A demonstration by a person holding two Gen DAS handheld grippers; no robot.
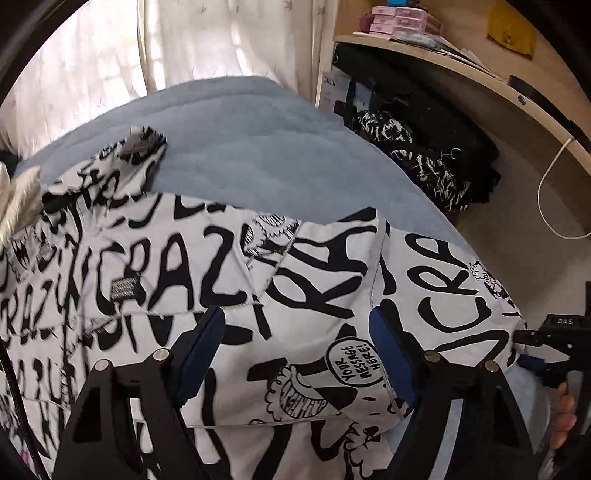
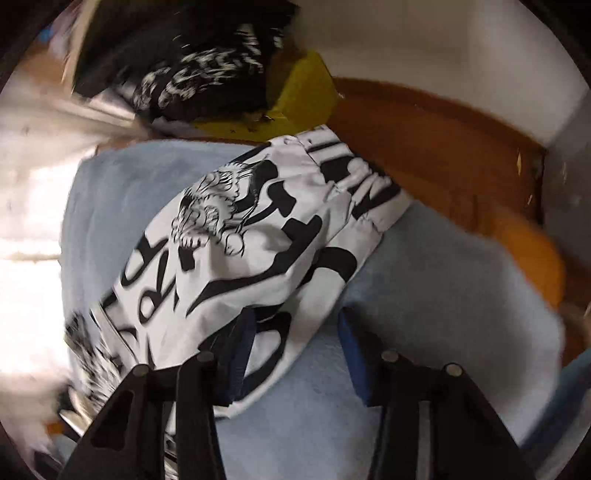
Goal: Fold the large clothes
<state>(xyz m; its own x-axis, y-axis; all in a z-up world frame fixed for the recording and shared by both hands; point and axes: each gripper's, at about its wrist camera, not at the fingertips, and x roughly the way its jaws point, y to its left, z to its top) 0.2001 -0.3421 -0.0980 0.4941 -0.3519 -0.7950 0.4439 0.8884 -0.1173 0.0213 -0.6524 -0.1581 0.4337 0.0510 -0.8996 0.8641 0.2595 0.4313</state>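
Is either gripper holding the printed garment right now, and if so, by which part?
Neither: the left gripper straddles the garment mid-panel, pads apart; the right gripper is over a sleeve edge, also not clamped.

Right wrist view motion-blurred; garment [image 2: 258, 236] edges cut off.

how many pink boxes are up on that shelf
4 visible pink boxes at least, stacked in two columns on the wooden shelf, top right of the left wrist view; more may be hidden behind.
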